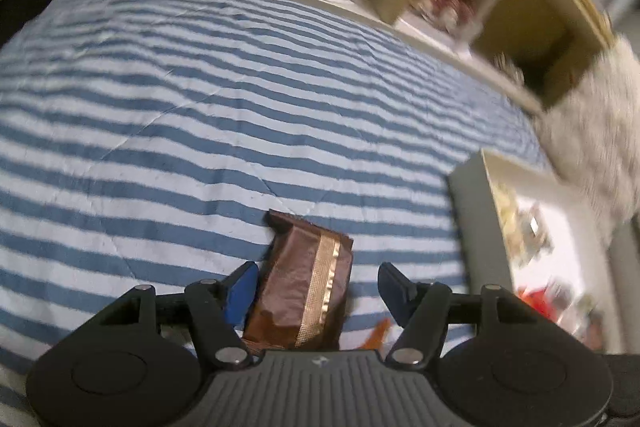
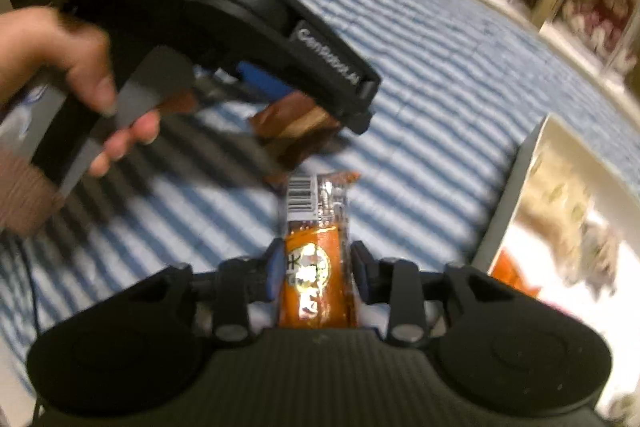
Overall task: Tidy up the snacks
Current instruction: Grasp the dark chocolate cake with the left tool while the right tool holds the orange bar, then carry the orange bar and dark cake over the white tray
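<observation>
Both hand-held grippers are black: ribbed grey-black housing at the lower frame edge, round side discs, linkage arms with silver screw heads, blue finger pads point(image 1: 240, 291). In the right wrist view, the left hand-held gripper point(image 2: 280, 95) at upper left bears white lettering; a brownish ribbed sleeve point(image 2: 20, 195) shows at left.

Two snack packs over the striped cloth point(image 1: 200, 115): one brown pack point(image 1: 304, 287), one orange pack point(image 2: 316, 267); one white tray point(image 2: 516, 187) beside.

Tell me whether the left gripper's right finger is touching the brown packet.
Apart. The left wrist view shows striped cloth between the right finger and the brown packet; only the other finger meets the packet.
</observation>
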A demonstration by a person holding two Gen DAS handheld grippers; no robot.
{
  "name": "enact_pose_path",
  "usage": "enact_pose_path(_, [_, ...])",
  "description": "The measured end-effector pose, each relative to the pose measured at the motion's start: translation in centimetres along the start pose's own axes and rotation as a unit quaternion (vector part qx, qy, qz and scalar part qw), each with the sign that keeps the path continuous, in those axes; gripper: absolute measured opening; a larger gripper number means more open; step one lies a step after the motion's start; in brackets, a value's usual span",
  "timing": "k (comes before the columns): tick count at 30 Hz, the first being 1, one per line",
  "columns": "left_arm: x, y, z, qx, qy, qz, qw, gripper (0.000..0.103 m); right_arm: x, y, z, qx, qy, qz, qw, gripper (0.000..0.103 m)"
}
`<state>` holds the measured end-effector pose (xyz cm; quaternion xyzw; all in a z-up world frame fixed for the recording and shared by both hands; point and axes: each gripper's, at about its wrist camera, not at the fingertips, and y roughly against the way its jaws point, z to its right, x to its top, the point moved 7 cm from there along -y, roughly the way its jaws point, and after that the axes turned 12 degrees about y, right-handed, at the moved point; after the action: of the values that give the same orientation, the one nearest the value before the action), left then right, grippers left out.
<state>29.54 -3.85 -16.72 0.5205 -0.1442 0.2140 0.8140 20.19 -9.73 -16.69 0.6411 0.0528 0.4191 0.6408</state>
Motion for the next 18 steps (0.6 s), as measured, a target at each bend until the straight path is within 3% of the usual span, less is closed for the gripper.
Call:
enact_pose_path(6, [-0.3, -0.6, 1.0, 0.023, -0.08, -0.006, 0.9965, 0.058, -1.1, -0.5, 0.4, 0.025, -0.024, 0.005, 0.999, 0.046])
enact_pose_path(10, [-1.0, -1.3, 1.7, 0.049, -0.149, -0.004, 0.9876, 0.054, -1.0, -1.0, 0.4, 0.021, -0.007, 0.009, 1.0, 0.046])
enact_pose_path(14, [-0.9, -1.4, 1.6, 0.06, -0.157, 0.007, 0.9858, 0.043, -1.9, -0.2, -1.0, 0.012, -0.009, 0.016, 1.0, 0.042])
enact_pose_path(18, [-0.8, -1.0, 1.6, 0.059, -0.146, 0.019, 0.9873, 0.043, -2.6, 0.1, -0.8, 0.02, -0.037, 0.031, 0.999, 0.039])
